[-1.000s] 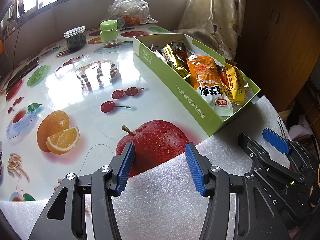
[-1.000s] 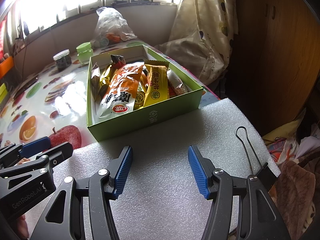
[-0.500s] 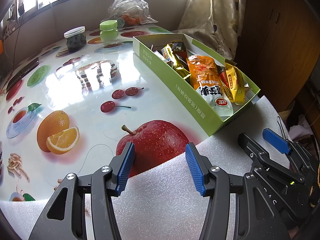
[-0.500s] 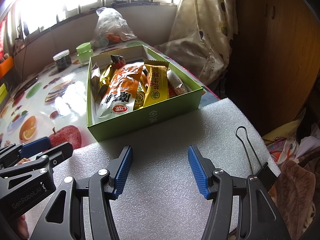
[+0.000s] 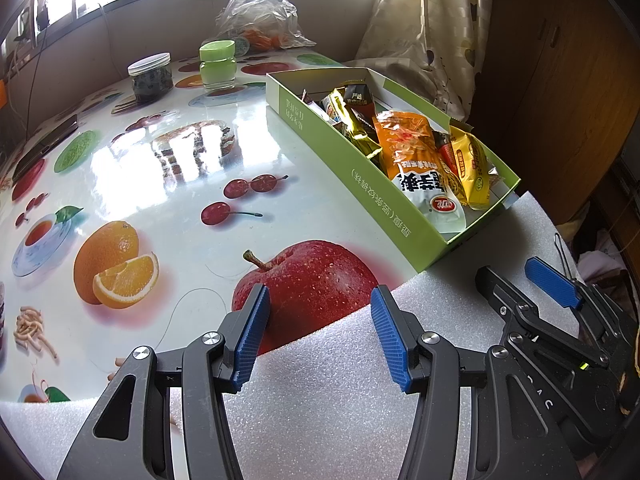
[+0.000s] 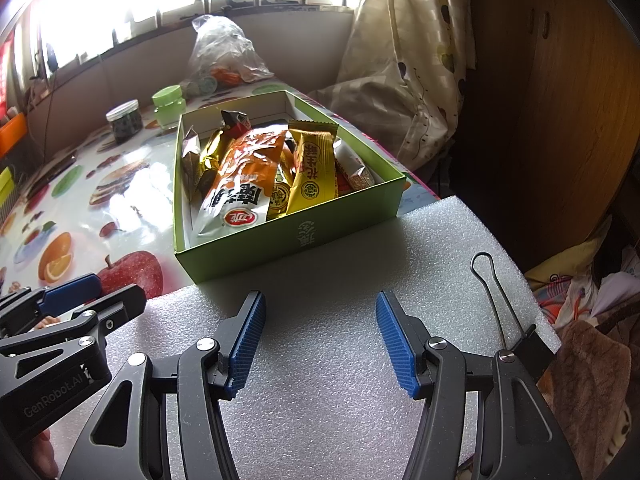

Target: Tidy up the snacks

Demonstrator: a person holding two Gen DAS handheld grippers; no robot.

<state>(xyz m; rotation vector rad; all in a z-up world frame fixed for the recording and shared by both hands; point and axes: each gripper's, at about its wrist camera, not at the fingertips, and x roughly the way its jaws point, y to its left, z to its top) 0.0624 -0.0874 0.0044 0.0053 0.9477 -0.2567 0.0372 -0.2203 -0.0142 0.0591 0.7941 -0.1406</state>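
On the foam sheet point(image 6: 340, 360), both claws gape wide, empty; the snack box point(image 6: 288, 236) lies just ahead.

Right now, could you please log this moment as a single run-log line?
left tongs: open, empty, over foam sheet | right tongs: open, empty | snack packets: in green box | table: nothing loose seen

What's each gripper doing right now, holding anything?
Left gripper: open, holding nothing, above the white foam sheet.
Right gripper: open, holding nothing, above the same foam, short of the green snack box.
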